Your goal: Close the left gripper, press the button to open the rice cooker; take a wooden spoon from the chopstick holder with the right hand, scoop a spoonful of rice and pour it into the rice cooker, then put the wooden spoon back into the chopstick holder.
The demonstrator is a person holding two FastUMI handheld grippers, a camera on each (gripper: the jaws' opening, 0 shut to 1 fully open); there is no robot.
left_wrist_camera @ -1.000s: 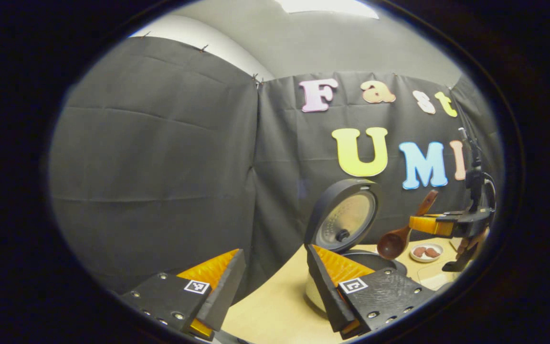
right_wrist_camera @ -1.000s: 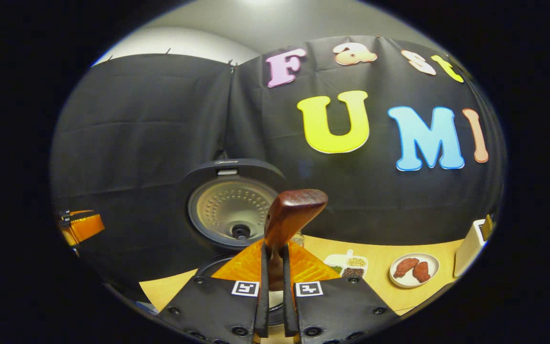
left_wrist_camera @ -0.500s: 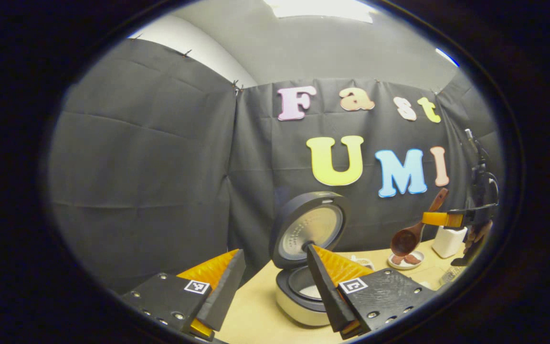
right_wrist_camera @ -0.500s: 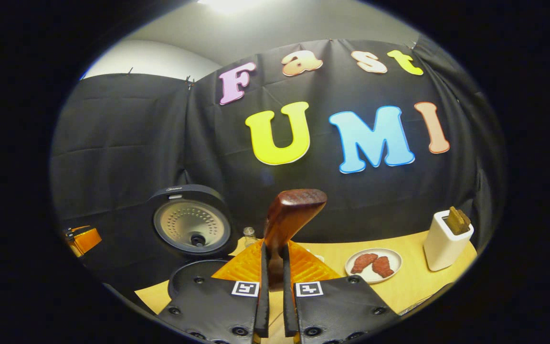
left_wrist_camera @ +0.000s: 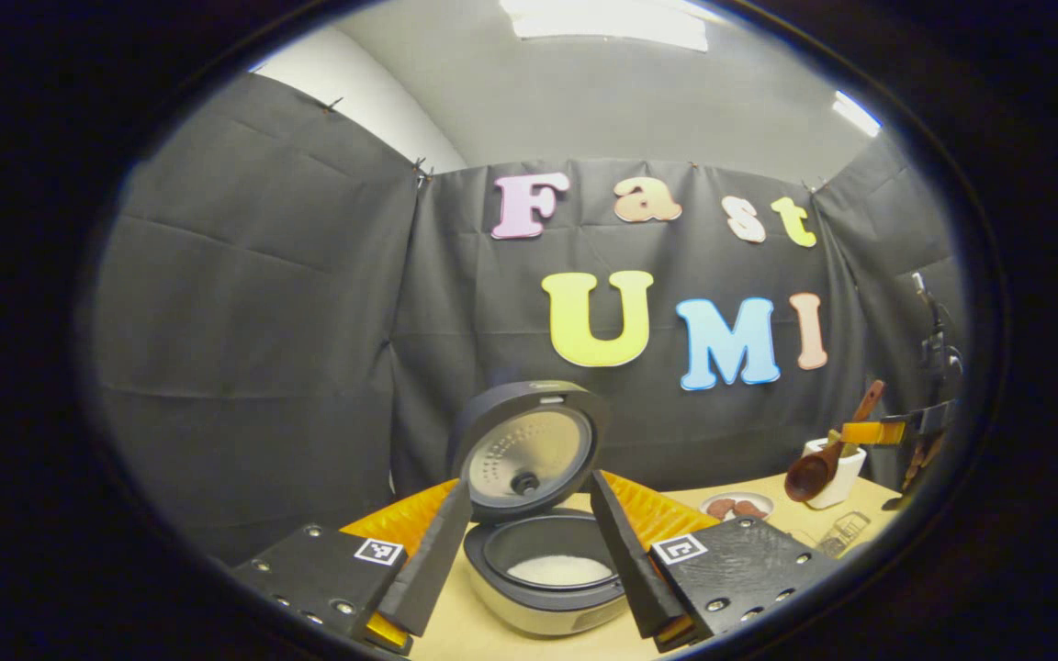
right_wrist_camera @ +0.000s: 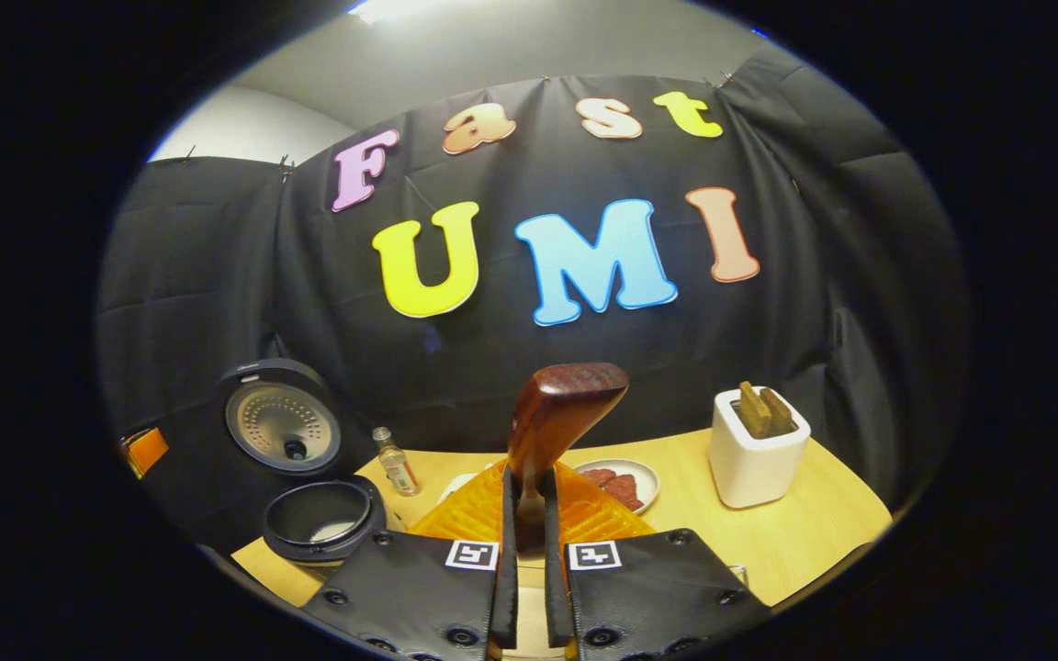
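Note:
The rice cooker (left_wrist_camera: 543, 588) stands open on the wooden table, its lid (left_wrist_camera: 529, 454) upright and white rice (left_wrist_camera: 558, 569) in the pot. My left gripper (left_wrist_camera: 529, 484) is open, and the cooker shows between its fingers, farther off. At the far right my right gripper (left_wrist_camera: 896, 427) is shut on the wooden spoon (left_wrist_camera: 818, 464), whose bowl hangs just in front of the white chopstick holder (left_wrist_camera: 846, 464). In the right gripper view the spoon handle (right_wrist_camera: 558, 418) sticks up between the fingers of my right gripper (right_wrist_camera: 529, 491). The holder (right_wrist_camera: 754, 454) stands ahead to the right, the cooker (right_wrist_camera: 318, 519) to the left.
A plate of reddish food (right_wrist_camera: 625, 479) lies ahead of my right gripper and a small bottle (right_wrist_camera: 394, 462) stands beside the cooker. Some wooden utensils (right_wrist_camera: 761, 410) stick out of the holder. A glass object (left_wrist_camera: 846, 532) lies near the table's right edge. Black cloth walls the booth.
My right gripper has carried the spoon to the right, away from the cooker and up to the white holder. The left gripper view has swung, so the cooker now sits centred between its fingers.

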